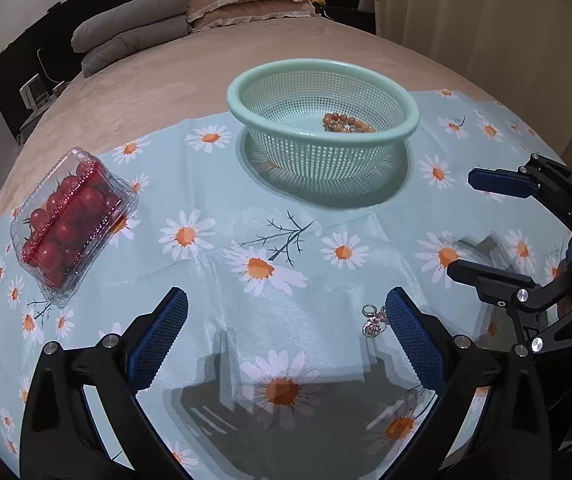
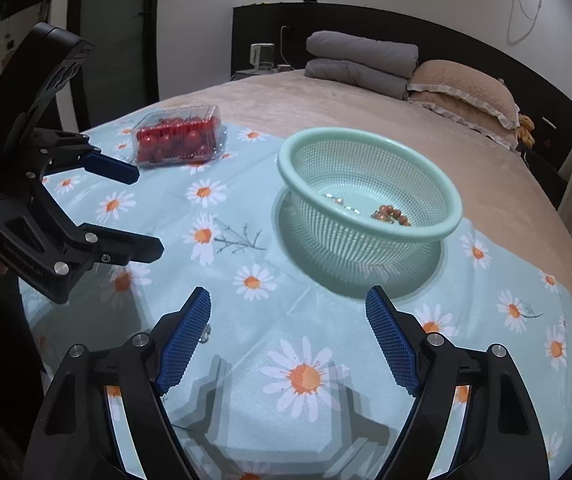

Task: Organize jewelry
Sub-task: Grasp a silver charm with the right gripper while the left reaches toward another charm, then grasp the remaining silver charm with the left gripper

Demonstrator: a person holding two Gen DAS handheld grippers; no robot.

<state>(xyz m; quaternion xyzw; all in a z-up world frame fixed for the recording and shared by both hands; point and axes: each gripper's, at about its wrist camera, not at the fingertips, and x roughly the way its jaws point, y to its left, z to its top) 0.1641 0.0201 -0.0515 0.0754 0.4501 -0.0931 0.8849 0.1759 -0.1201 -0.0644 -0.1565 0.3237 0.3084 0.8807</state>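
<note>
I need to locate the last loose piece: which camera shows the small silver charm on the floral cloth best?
The left wrist view: the small silver charm lies unobstructed beside the left gripper finger. In the right wrist view, only a sliver peeks out behind a blue finger.

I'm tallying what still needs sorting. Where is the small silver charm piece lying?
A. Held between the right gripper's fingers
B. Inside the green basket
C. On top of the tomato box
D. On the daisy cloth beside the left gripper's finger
D: the silver charm lies on the daisy cloth right beside a blue finger of the left gripper, outside the basket.

Mint basket point(image 1: 322, 80), daisy-print cloth point(image 1: 226, 300)
</note>
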